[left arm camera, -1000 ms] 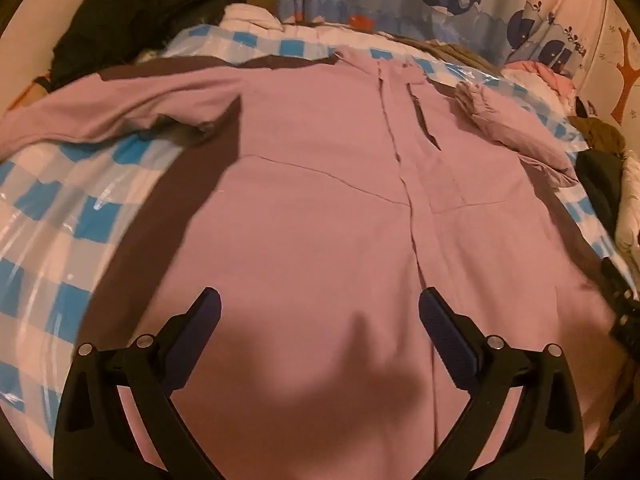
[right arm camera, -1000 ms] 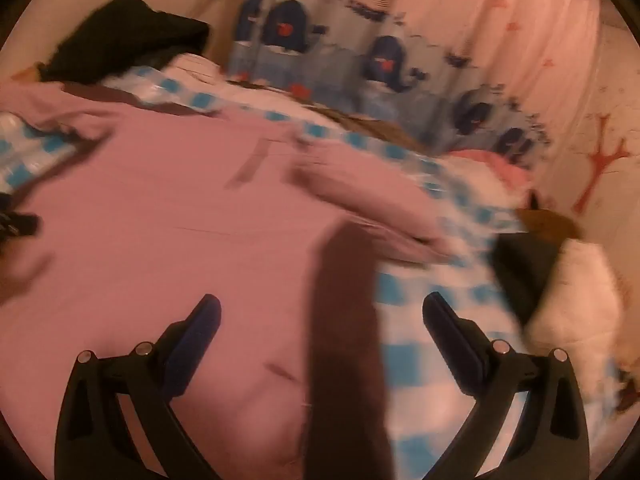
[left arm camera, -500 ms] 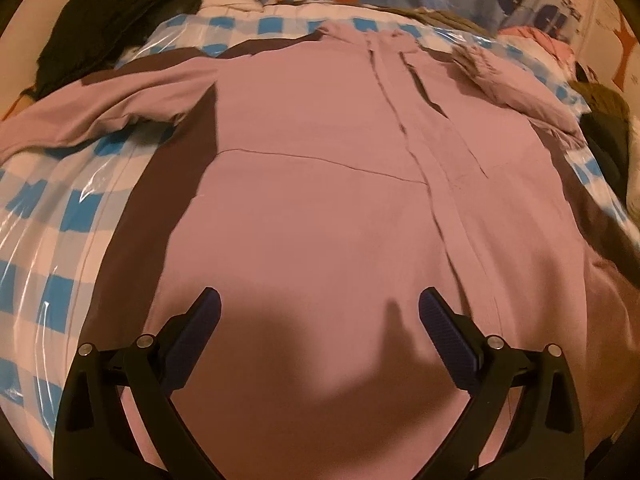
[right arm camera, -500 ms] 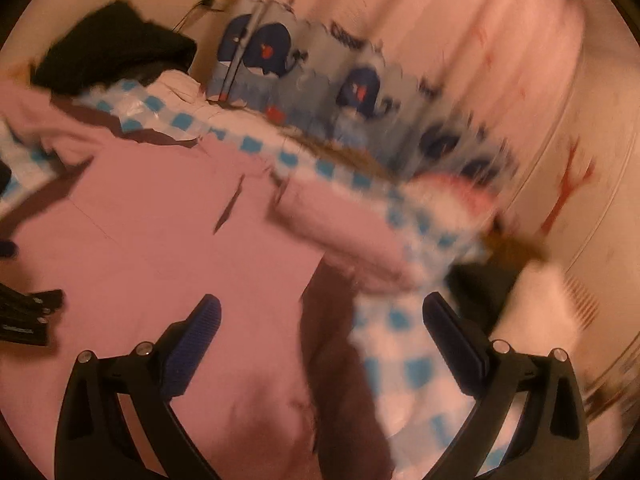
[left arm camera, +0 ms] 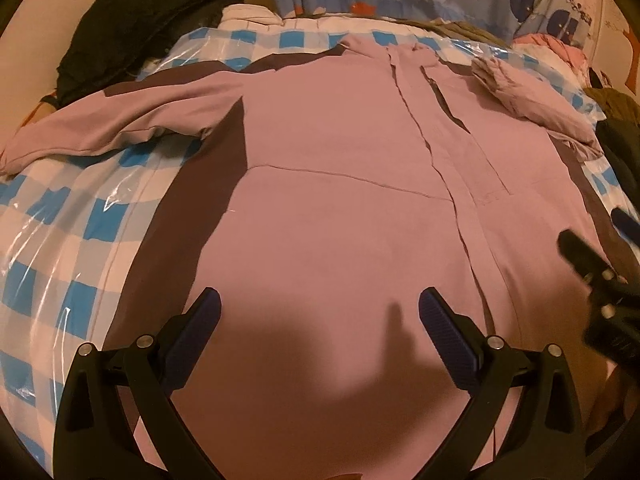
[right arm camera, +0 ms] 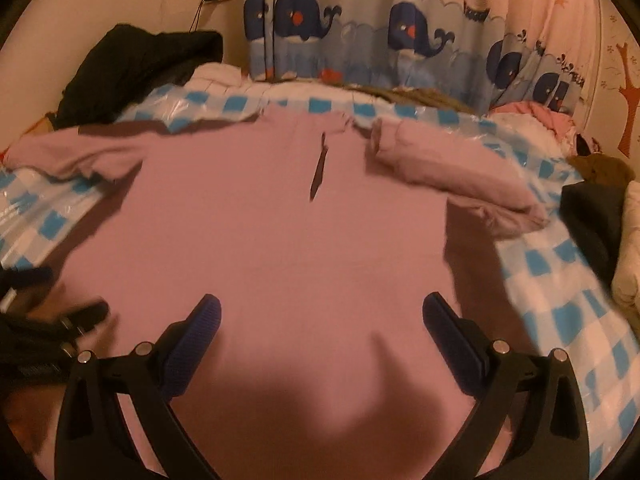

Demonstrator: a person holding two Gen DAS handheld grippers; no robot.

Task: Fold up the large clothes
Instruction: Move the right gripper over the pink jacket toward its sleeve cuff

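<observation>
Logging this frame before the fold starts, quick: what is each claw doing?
Left claw: open, empty, above the spread-out pink cloth shirt.
Right claw: open, empty, above the same shirt.

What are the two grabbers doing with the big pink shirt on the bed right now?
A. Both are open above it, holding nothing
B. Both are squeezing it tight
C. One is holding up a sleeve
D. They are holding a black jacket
A: the left grabber and the right grabber both have their jaws spread wide over the flat pink shirt, with no cloth pinched between them.
</observation>
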